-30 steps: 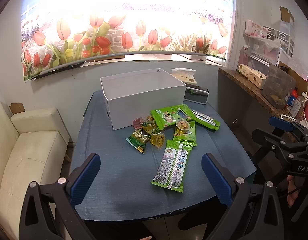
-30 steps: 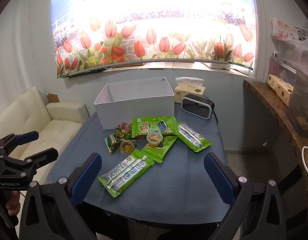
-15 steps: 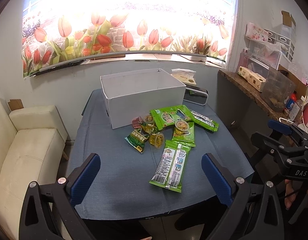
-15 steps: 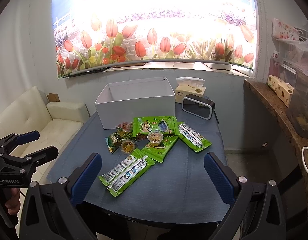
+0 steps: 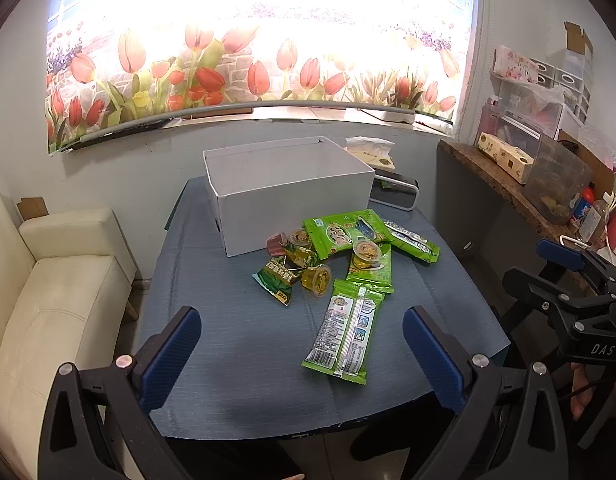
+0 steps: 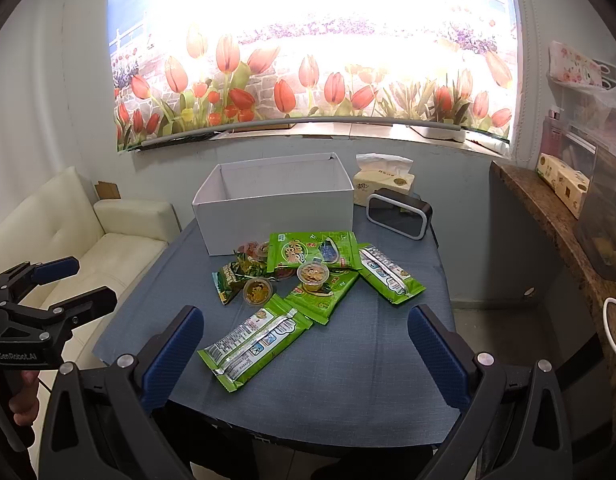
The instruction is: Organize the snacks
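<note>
Left gripper (image 5: 302, 354) and right gripper (image 6: 306, 350) hovered at the bench's (image 5: 228, 344) near edge, jaws spread. Snack packets (image 5: 346, 330) lay mid-bench before the white box (image 5: 288, 200).

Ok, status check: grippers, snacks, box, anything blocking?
Left hand-held gripper open, empty. Right hand-held gripper open, empty. Snacks piled on table, outside white box. Nothing in the way.

Cream sofa (image 5: 56, 292), tulip-print blind (image 6: 308, 80) glowing, perhaps backlit, pale wall (image 5: 148, 176)
</note>
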